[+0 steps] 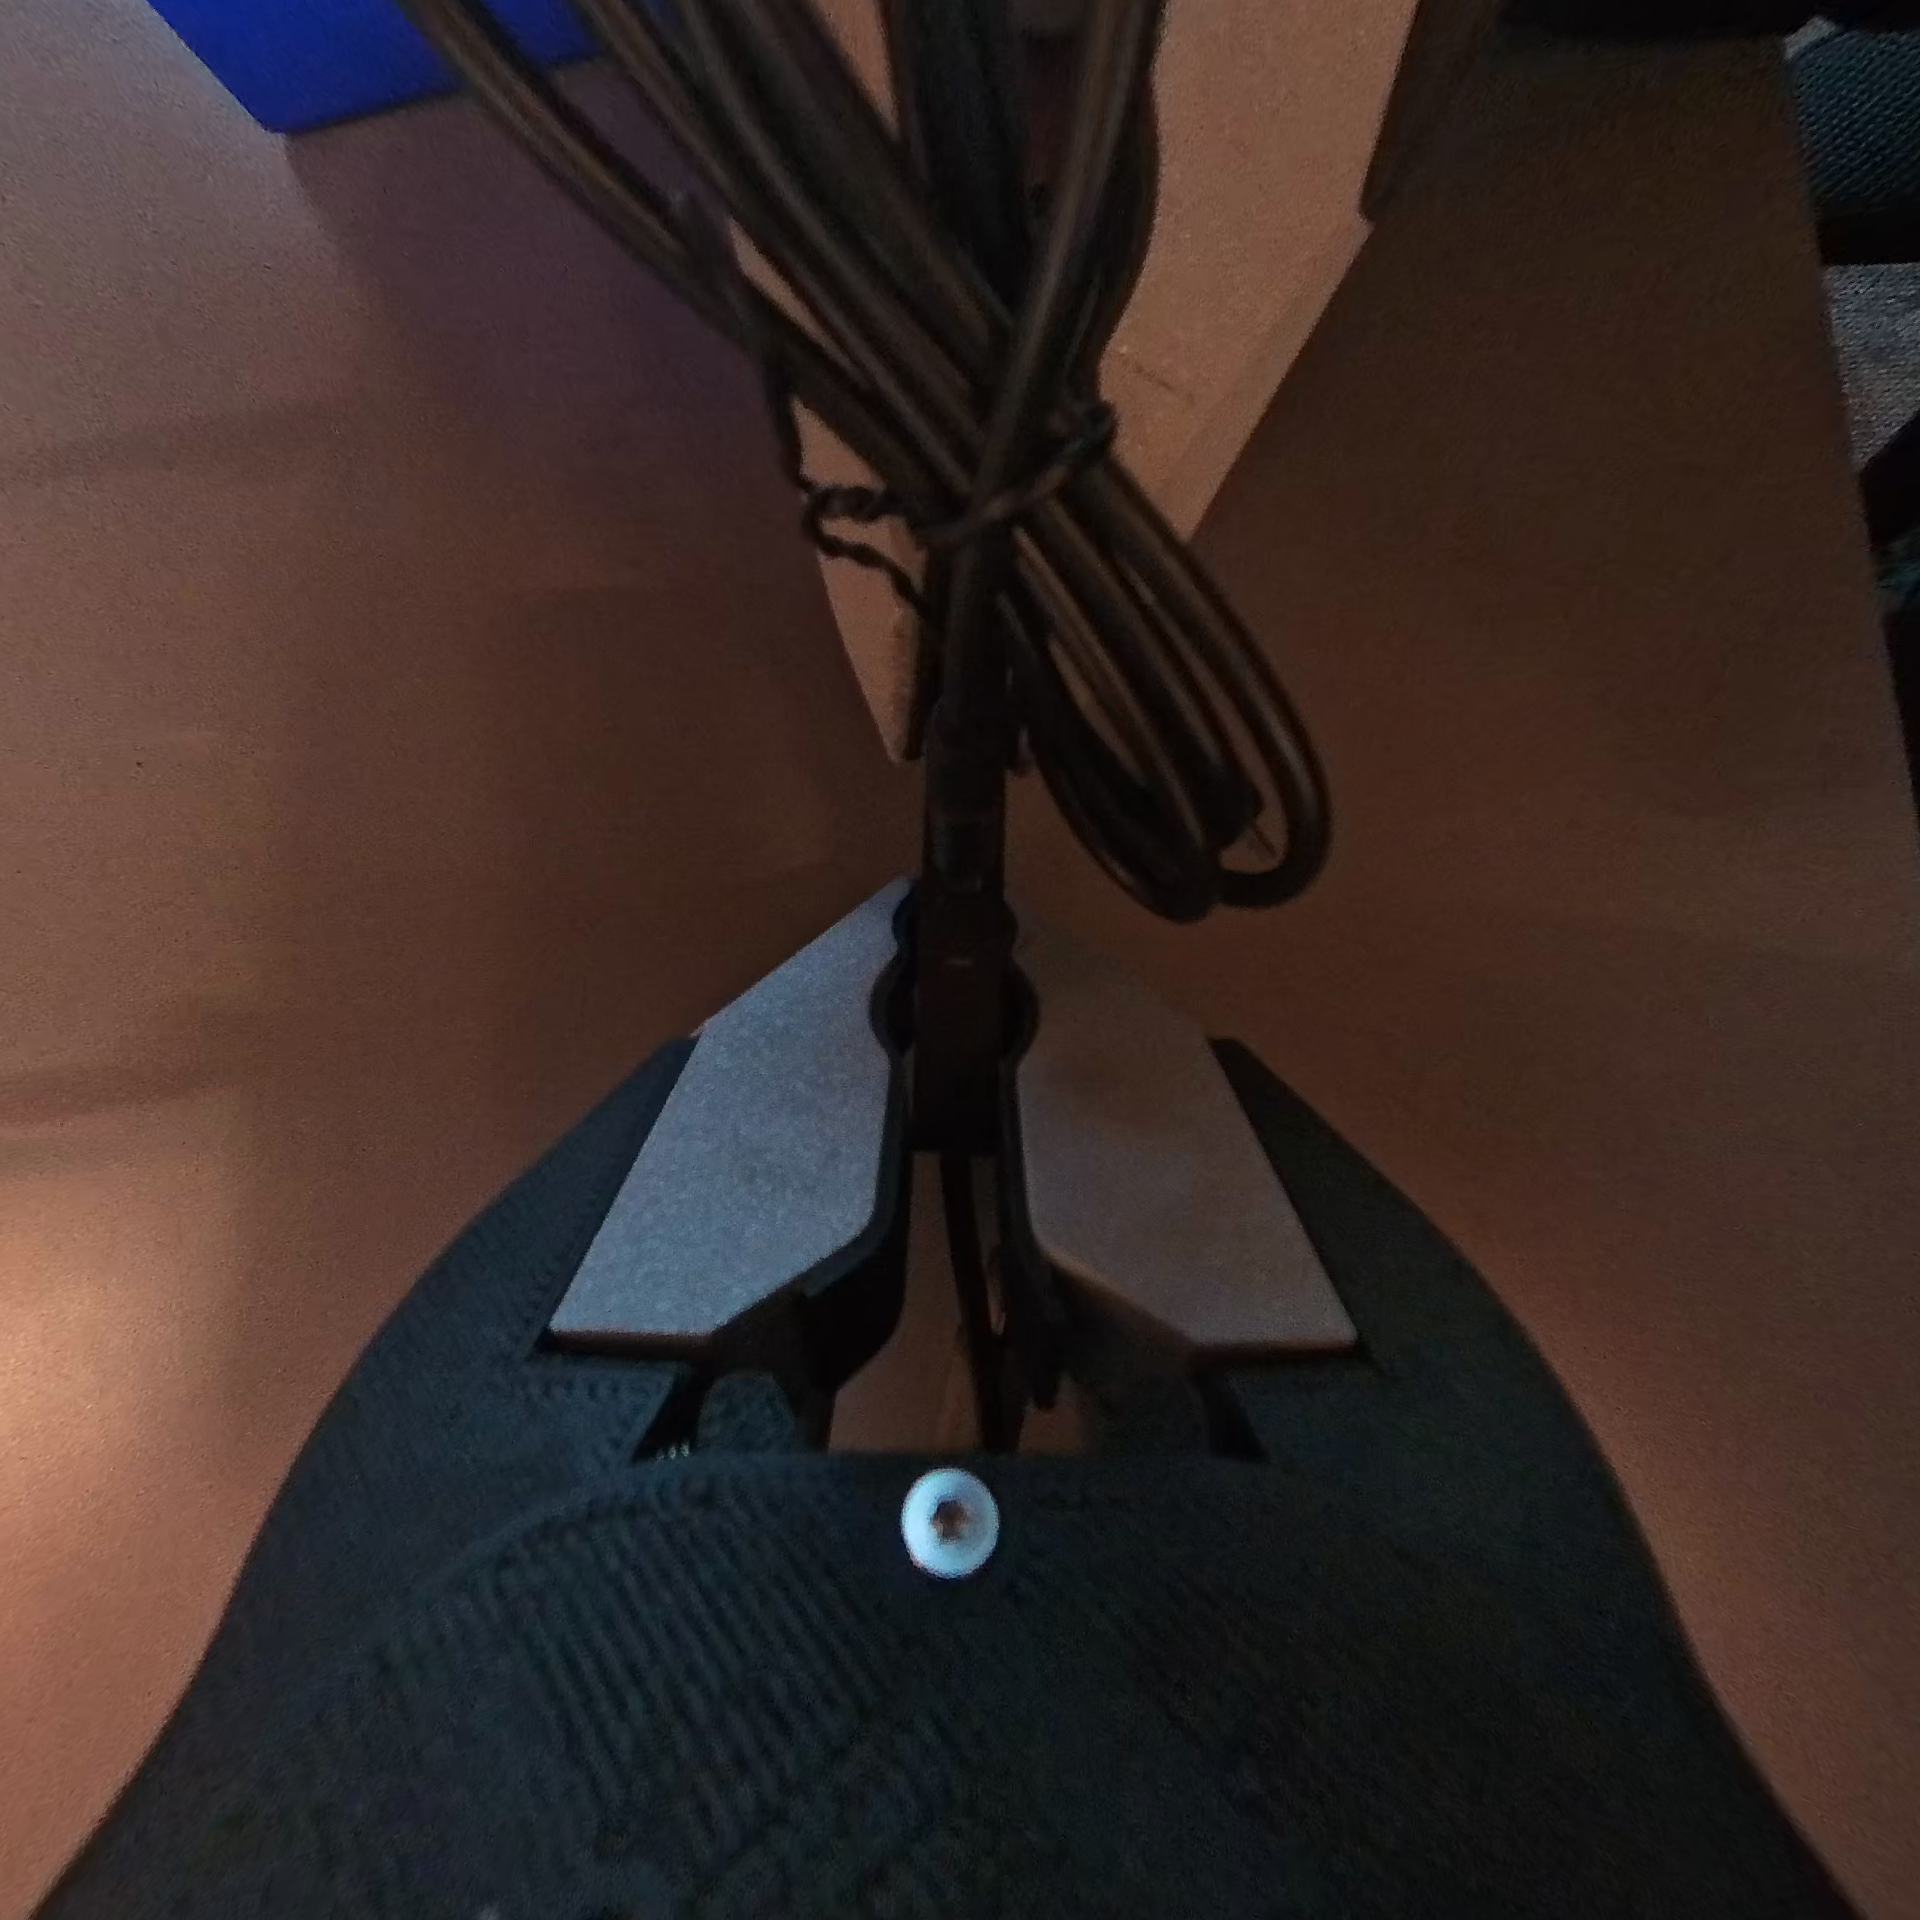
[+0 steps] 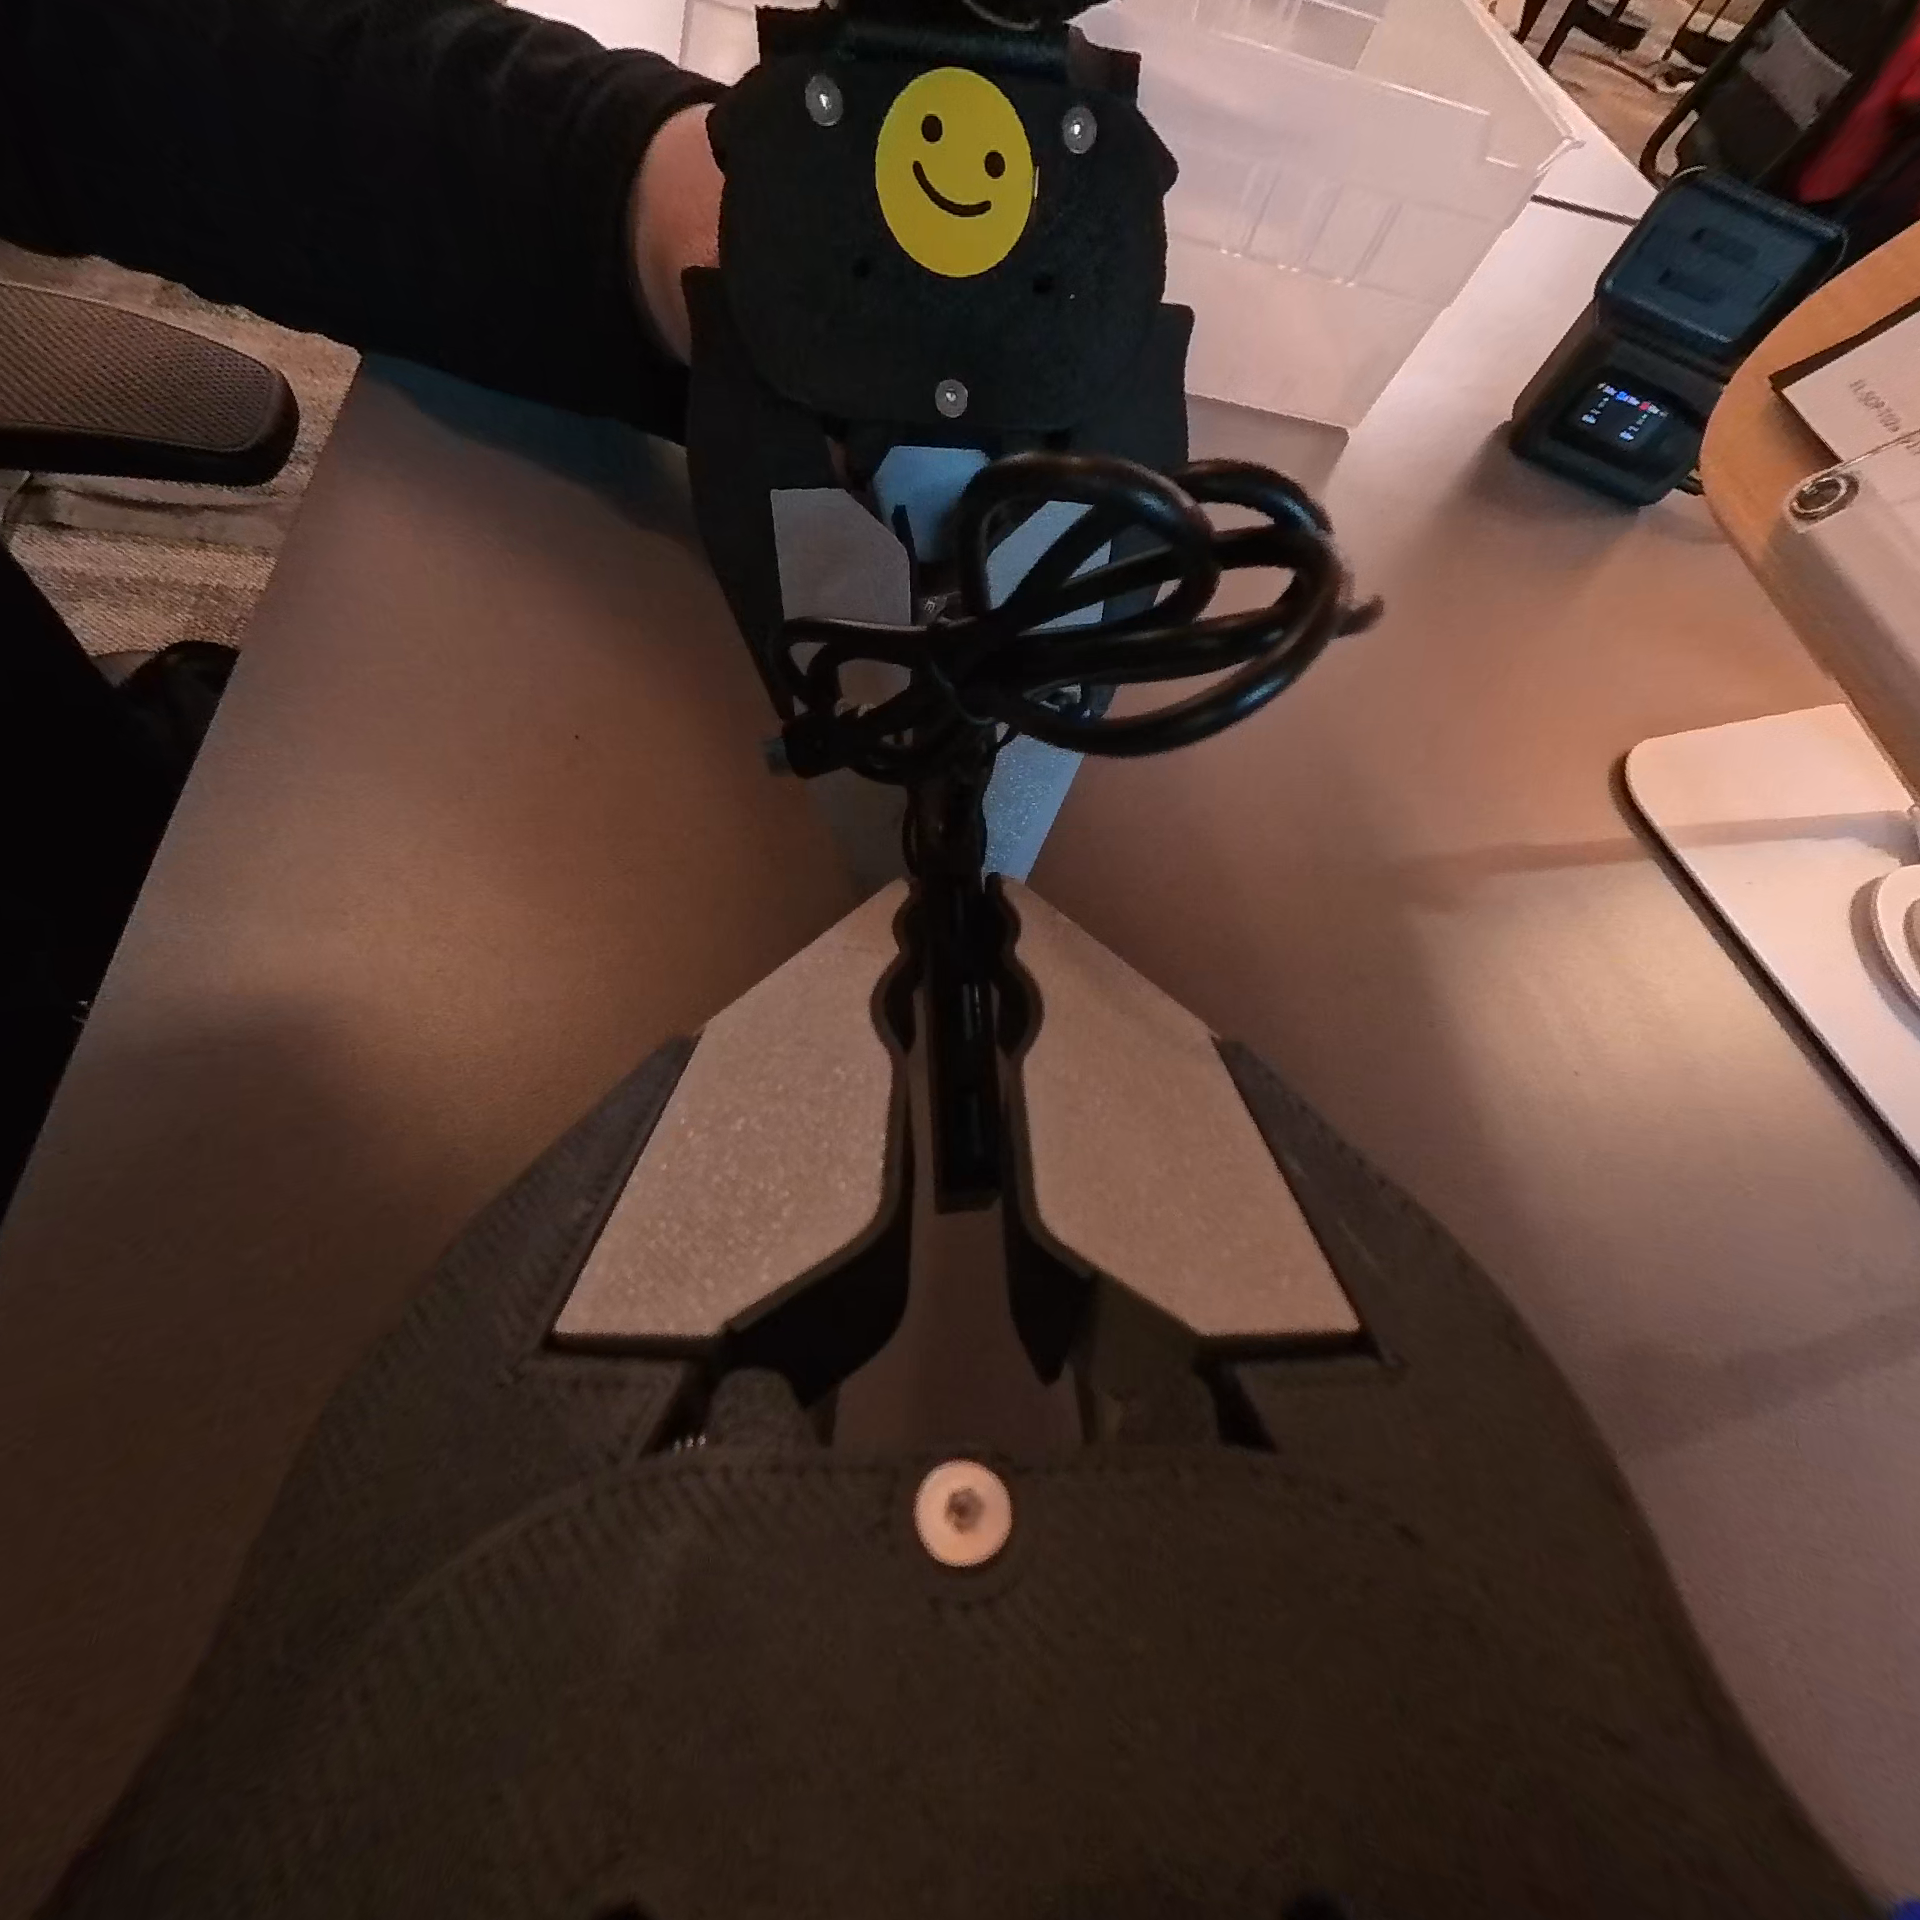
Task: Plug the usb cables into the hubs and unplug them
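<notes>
While the right gripper (image 2: 961,935) clamps a slim black hub (image 2: 961,1101) above the table (image 2: 468,831), the left gripper (image 1: 961,935), facing it, pinches the bundled USB cable's (image 1: 1039,520) plug, so mating or separating seems underway, demanding straight axial motion.

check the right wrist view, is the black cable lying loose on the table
No, the cable hangs bundled above the table, its plug end clamped in the right gripper.

Black tie-bound USB cable (image 2: 1122,623) coil above slim black hub (image 2: 964,1091).
</notes>
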A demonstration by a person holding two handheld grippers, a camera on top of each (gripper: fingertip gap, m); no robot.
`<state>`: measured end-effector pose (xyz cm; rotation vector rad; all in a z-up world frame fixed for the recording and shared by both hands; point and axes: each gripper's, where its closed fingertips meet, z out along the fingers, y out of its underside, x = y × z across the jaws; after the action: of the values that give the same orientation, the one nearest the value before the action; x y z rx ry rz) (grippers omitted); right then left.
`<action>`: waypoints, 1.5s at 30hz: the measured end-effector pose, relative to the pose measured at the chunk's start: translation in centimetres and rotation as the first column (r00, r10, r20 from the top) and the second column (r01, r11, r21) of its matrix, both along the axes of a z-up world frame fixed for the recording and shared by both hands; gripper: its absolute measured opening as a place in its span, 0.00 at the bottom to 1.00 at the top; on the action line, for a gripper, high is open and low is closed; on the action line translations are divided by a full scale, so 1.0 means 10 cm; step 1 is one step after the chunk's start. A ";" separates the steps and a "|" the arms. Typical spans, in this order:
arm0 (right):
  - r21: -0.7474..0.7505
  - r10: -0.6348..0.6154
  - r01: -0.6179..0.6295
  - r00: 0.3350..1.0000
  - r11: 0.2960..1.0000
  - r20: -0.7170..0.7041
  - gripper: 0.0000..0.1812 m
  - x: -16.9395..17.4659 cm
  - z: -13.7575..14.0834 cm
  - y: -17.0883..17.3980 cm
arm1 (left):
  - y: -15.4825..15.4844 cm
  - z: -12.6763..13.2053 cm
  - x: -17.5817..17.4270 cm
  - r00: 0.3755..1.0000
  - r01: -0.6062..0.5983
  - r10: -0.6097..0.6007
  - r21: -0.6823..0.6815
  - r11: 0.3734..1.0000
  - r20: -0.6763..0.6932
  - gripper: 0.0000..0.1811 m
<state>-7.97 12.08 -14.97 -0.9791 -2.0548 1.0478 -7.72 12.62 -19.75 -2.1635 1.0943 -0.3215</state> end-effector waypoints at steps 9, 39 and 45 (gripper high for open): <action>0.002 -0.006 0.006 1.000 1.000 -0.002 0.05 -0.01 0.00 0.01 | 0.01 0.00 0.00 1.000 -0.002 0.002 0.006 1.000 -0.001 0.05; 0.015 -0.237 0.238 0.970 0.971 -0.053 0.00 -0.09 0.07 0.44 | 0.20 0.33 -0.37 0.974 -0.200 0.192 0.058 0.978 0.124 0.17; 0.091 -0.335 0.351 0.929 0.932 -0.157 0.00 -0.09 0.21 0.60 | 0.22 0.54 -0.52 0.962 -0.244 0.225 0.118 0.962 0.155 0.18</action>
<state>-8.91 18.07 -12.88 -1.1220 -1.7299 0.7771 -12.94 14.79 -14.38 -2.0876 0.7494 -0.2765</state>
